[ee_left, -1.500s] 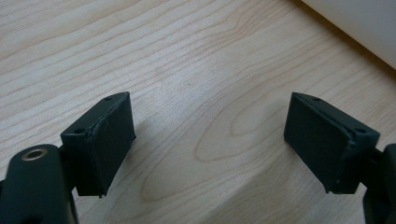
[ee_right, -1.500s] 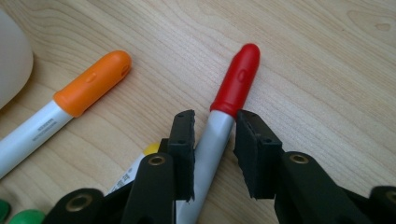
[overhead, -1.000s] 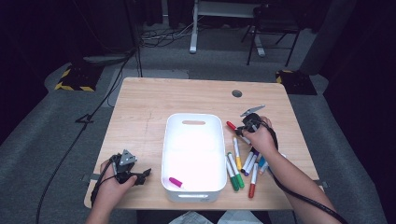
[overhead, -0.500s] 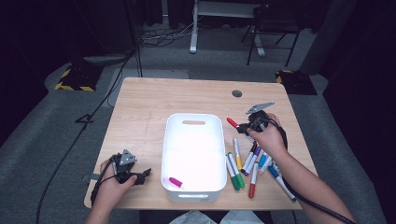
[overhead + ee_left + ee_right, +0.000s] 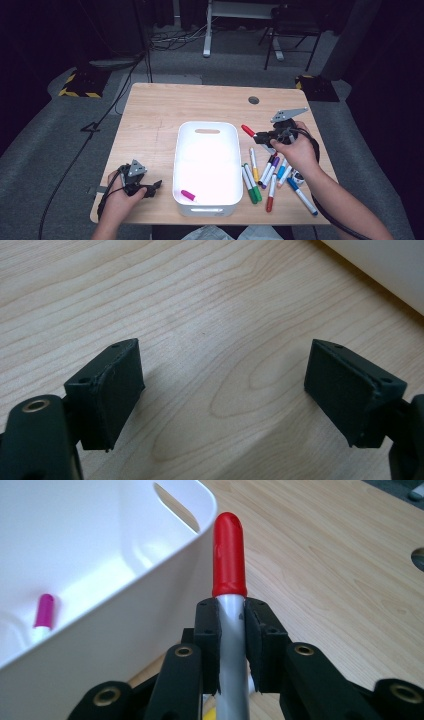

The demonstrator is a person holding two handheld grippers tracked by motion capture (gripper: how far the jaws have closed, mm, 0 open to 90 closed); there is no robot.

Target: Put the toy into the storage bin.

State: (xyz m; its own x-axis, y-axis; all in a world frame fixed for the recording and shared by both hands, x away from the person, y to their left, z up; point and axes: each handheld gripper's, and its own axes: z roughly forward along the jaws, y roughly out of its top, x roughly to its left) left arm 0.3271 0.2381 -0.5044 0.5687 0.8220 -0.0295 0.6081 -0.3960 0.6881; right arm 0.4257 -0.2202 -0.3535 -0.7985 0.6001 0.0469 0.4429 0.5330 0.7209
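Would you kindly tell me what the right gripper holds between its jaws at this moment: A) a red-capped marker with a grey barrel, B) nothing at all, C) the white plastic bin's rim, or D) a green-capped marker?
A: in the right gripper view the right gripper is clamped on the red-capped marker with a grey barrel, beside the white plastic bin.

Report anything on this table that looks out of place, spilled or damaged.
Nothing looks damaged or spilled. The loose markers lie scattered at odd angles on the table right of the white bin, which holds one pink-capped marker. The right gripper is shut on a red-capped marker; the left gripper is open over bare wood.
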